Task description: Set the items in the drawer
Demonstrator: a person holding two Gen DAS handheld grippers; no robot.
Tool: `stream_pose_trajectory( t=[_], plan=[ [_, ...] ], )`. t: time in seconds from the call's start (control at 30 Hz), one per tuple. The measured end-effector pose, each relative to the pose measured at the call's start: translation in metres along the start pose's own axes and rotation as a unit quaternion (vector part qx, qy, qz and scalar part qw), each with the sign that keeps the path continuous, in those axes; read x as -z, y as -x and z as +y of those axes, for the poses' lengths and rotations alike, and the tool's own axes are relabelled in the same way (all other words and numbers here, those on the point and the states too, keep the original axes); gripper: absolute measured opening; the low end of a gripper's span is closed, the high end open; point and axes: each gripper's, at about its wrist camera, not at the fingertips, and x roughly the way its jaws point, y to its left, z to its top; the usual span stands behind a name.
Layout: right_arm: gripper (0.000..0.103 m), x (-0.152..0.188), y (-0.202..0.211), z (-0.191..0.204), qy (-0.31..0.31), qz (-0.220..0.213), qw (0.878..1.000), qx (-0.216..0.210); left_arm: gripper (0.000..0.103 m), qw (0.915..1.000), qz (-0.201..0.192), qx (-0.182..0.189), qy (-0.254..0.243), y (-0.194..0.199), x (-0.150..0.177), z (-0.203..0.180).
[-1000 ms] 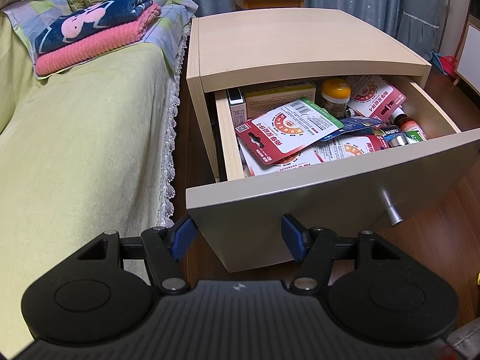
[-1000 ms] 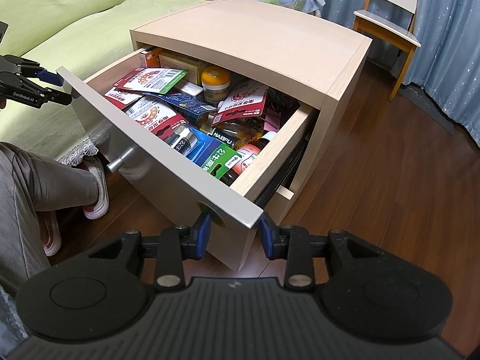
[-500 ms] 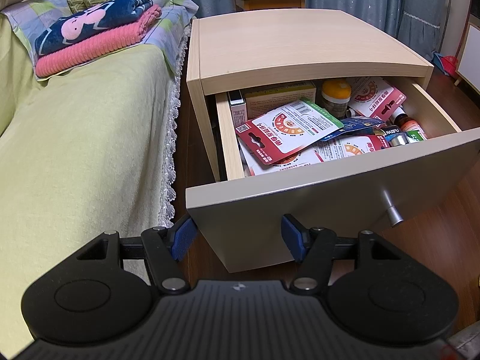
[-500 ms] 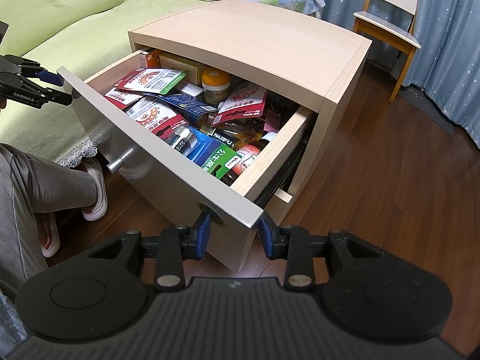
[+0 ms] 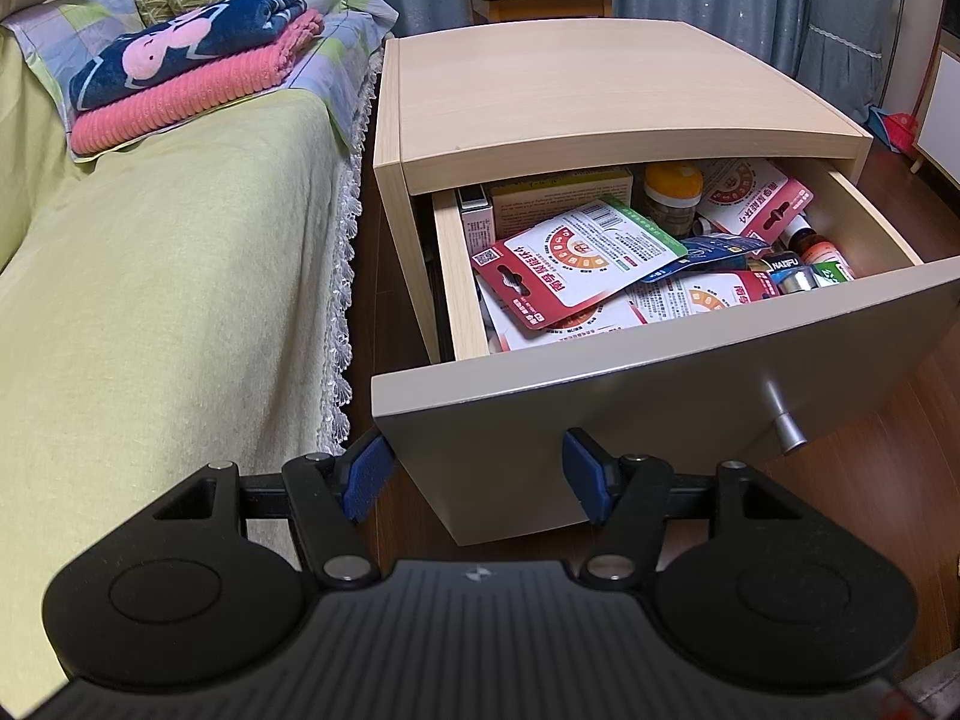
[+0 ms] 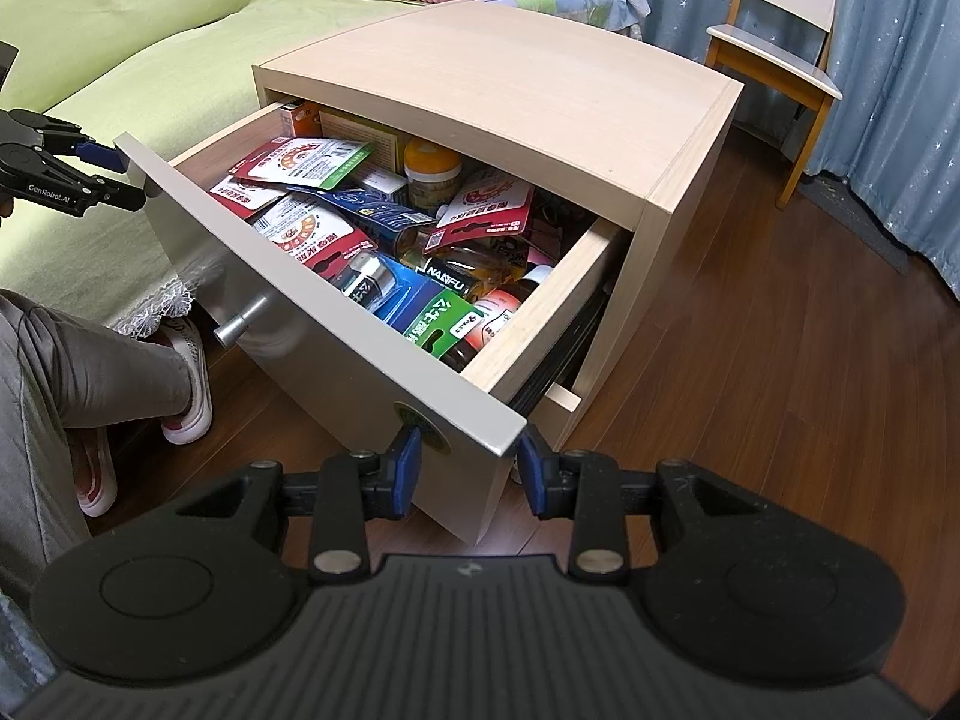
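The light wood nightstand (image 5: 600, 90) has its drawer (image 5: 600, 420) pulled out and packed with items. A red and white card pack (image 5: 576, 258) lies on top, with an orange-lidded jar (image 5: 672, 192) and bottles behind it. My left gripper (image 5: 477, 471) is open and empty, its fingers straddling the lower left corner of the drawer front. In the right wrist view it (image 6: 117, 177) sits at that front's left edge. My right gripper (image 6: 471, 465) is open and empty, with a finger on each side of the right corner of the drawer front (image 6: 336, 360). The metal knob (image 6: 240, 327) is free.
A bed with a green cover (image 5: 150, 300) runs along the nightstand's left side, with folded blankets (image 5: 192, 72) at its head. A wooden chair (image 6: 774, 60) and curtains stand behind. A person's leg and slippered foot (image 6: 186, 384) rest on the wood floor by the drawer.
The right wrist view has shifted very slightly. The drawer and both open grippers keep their places.
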Motion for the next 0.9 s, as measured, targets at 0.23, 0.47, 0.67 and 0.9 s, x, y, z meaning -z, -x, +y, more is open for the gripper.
stream_pose_trajectory(
  t=[0.23,0.47,0.67,0.9],
  plan=[
    [0.031,-0.001,0.0,0.0,0.002,-0.002,1.0,0.002,0.064,1.0,-0.001,-0.001,0.001,-0.001,0.0,0.0],
    [0.031,0.001,0.0,0.001,0.002,-0.006,1.0,0.004,0.064,1.0,-0.002,-0.001,0.004,-0.002,0.001,0.001],
    [0.036,0.009,0.007,0.003,-0.029,-0.023,0.999,0.025,0.064,0.9994,0.008,-0.002,0.034,0.001,0.006,0.005],
    [0.041,0.033,0.031,0.018,-0.153,-0.047,0.986,0.056,0.064,0.9956,0.008,-0.061,0.07,0.029,0.03,-0.003]
  ],
)
